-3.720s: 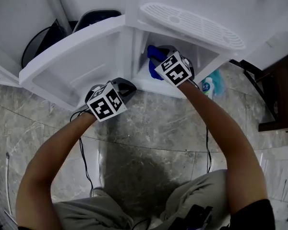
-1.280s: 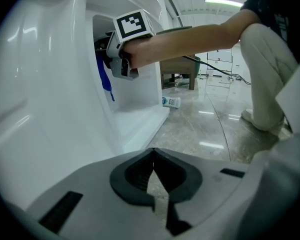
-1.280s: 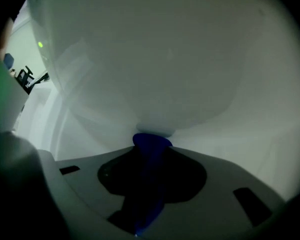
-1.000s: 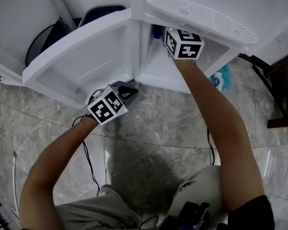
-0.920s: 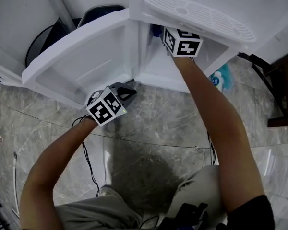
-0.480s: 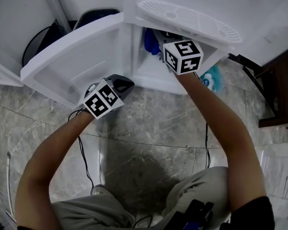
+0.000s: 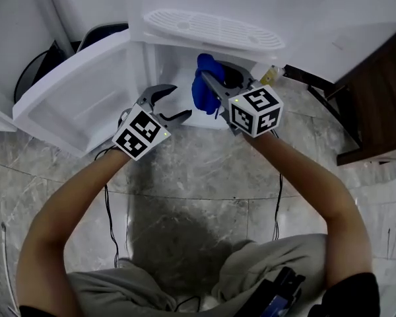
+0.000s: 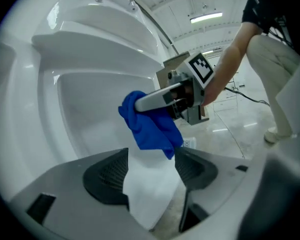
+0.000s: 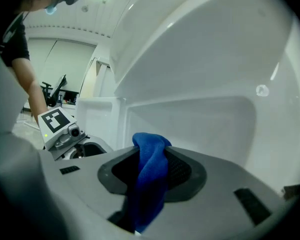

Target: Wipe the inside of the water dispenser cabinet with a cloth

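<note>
— Your right gripper [image 7: 205, 82] has its jaws clamped on the blue cloth [image 7: 199, 99]. The cloth bunches up over the jaw ends and hangs down below them.

— It's right at the mouth of the water dispenser cabinet [image 7: 166, 63], in front of the opening (whether the cloth touches an inside wall, I can't tell you). In your right gripper view the white interior lies straight ahead.

— Your left gripper [image 7: 179, 102] is just beside the right gripper, on its left. Its jaws are opening and nothing is between them. In its own view the cloth's lower corner hangs just beyond them.

— The cabinet door [image 7: 72, 104] stands swung wide to your left, and the drip grille [image 7: 211, 28] sits above the opening. Below your grippers is grey stone floor [image 7: 204, 170], with a dark wooden piece [image 7: 376, 104] off to your right.
</note>
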A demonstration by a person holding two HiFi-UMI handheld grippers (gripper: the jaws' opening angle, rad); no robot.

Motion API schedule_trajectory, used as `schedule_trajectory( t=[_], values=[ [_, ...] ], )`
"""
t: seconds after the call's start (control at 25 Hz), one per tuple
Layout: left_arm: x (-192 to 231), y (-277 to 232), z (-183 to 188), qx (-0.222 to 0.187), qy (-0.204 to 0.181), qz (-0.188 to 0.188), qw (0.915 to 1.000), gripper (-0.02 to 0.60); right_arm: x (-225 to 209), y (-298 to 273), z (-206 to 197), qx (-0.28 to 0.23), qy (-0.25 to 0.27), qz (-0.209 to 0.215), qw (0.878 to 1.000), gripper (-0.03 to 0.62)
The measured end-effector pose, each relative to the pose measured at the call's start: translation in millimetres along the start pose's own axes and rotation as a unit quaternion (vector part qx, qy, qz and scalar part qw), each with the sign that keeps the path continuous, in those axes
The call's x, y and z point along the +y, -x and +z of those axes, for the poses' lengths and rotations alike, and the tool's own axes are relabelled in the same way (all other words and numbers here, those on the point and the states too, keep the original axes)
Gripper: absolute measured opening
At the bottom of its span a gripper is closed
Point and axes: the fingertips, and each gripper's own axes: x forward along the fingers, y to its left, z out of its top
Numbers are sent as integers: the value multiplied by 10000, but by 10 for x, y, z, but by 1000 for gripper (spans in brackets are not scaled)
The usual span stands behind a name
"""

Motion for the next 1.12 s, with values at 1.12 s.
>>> schedule_trajectory(
  t=[1.12],
  values=[
    [-270, -102, 501, 106, -2524, -166, 9674, 244, 638, 293, -195, 399, -2215, 1005, 9692, 110]
  ],
)
